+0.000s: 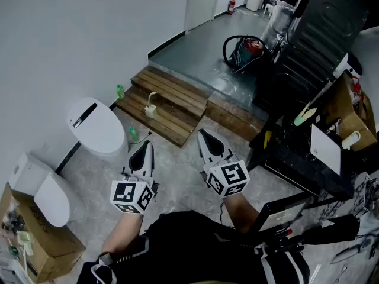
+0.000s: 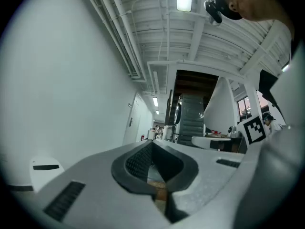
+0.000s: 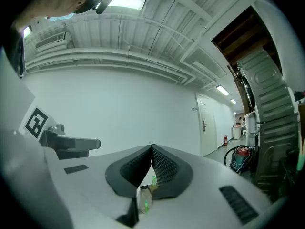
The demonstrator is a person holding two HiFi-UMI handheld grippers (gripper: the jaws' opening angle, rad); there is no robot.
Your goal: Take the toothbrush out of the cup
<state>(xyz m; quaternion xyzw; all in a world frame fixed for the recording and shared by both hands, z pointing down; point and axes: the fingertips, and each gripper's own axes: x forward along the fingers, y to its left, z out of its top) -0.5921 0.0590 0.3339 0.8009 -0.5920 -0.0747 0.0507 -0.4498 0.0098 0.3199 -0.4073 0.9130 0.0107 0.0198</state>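
Left grey two-jaw hand-held gripper [image 1: 146, 147] and right grey two-jaw hand-held gripper [image 1: 204, 138] were both clenched on nothing, held level above the mottled grey floor [image 1: 177, 176]. A small white cup [image 1: 350, 139] stood among clutter at far right, well apart from both. The toothbrush was too small to make out. It was presumably light, stiff and slippery: grasp the handle above the rim

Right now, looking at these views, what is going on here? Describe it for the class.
A person holds the left gripper and the right gripper level, side by side, both shut and empty, above the floor near a white toilet and a wooden pallet. Nothing is being handled yet.
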